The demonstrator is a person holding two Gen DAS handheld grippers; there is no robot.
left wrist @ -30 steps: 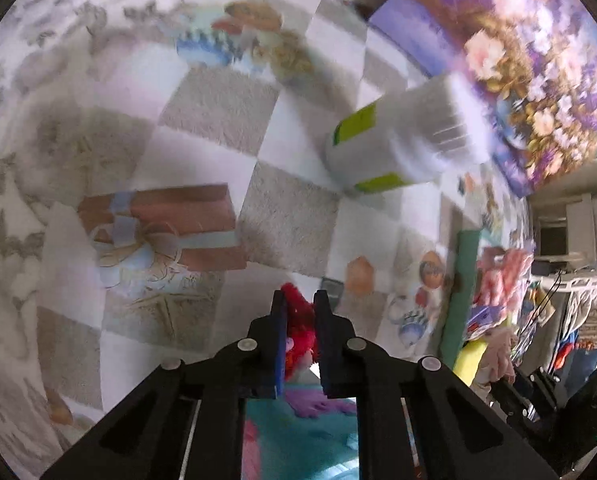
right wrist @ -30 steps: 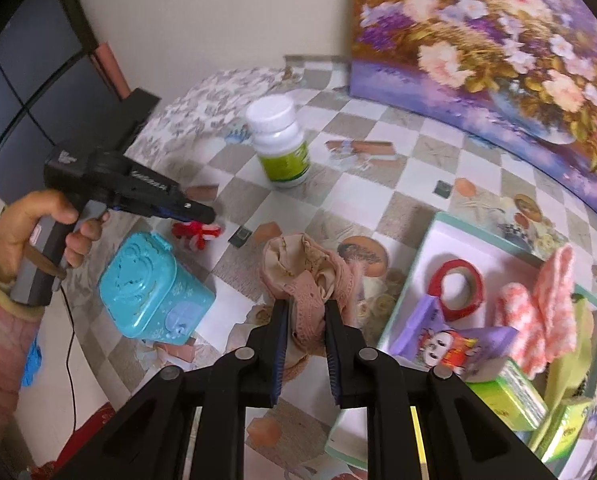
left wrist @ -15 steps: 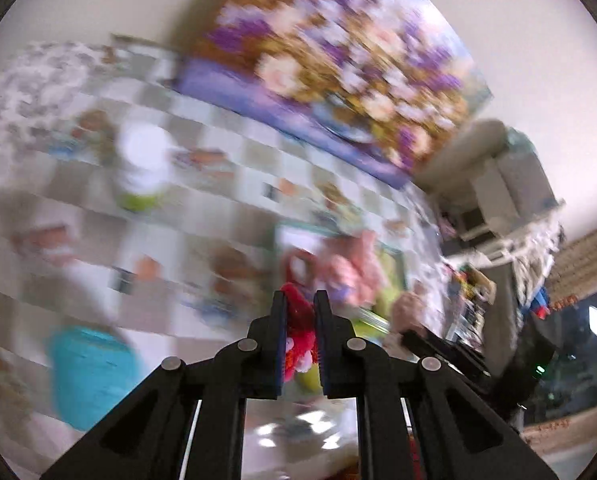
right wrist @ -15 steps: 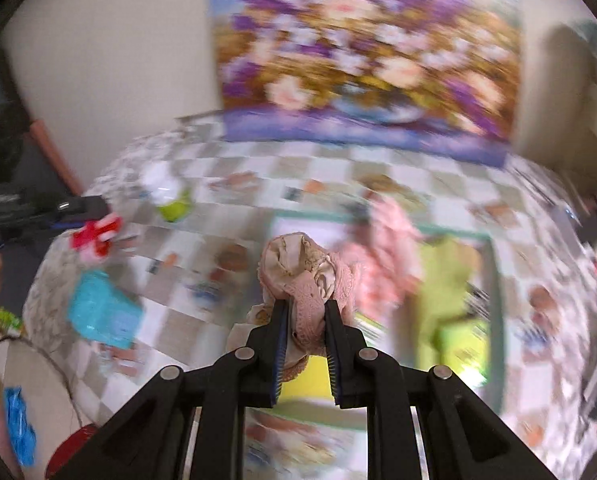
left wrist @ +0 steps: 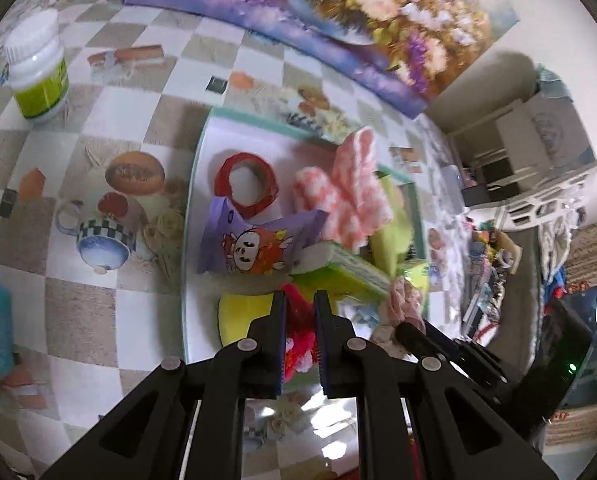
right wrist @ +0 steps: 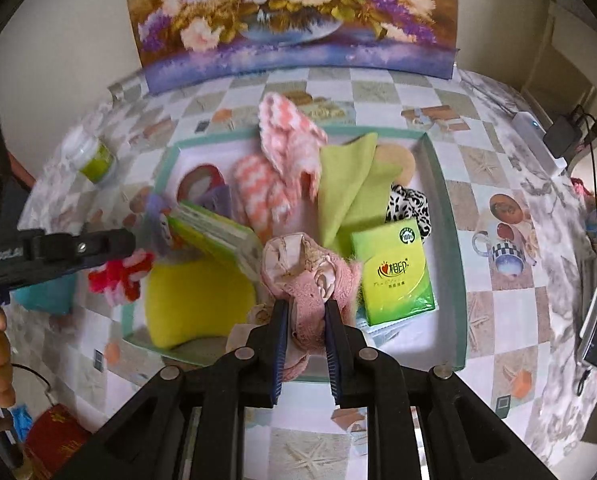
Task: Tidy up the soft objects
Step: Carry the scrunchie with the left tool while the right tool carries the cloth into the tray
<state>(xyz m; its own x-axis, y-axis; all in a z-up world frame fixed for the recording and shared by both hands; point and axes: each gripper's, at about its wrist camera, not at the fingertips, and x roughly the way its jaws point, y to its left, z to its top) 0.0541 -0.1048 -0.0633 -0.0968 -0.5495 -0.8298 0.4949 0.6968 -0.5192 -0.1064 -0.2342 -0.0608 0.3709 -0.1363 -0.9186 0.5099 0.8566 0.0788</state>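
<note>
A bunched pink lace cloth (right wrist: 310,276) is pinched between the closed jaws of the right gripper (right wrist: 305,312) and held above the near part of the green-rimmed tray (right wrist: 442,184). A red fluffy toy (left wrist: 298,332) is clamped in the left gripper (left wrist: 299,312) over the tray's near left corner, beside a yellow sponge (right wrist: 194,300). A green tissue pack (right wrist: 396,270) and pink-and-white socks (right wrist: 286,148) are seen lying in the tray.

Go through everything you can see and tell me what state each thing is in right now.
left gripper: jaws shut on red plush toy, held above the tray's near-left corner
right gripper: jaws shut on pink lace cloth, over the tray
tray: open, crowded
white bottle: upright, capped, outside the tray
green tissue pack: lying flat in the tray
</note>
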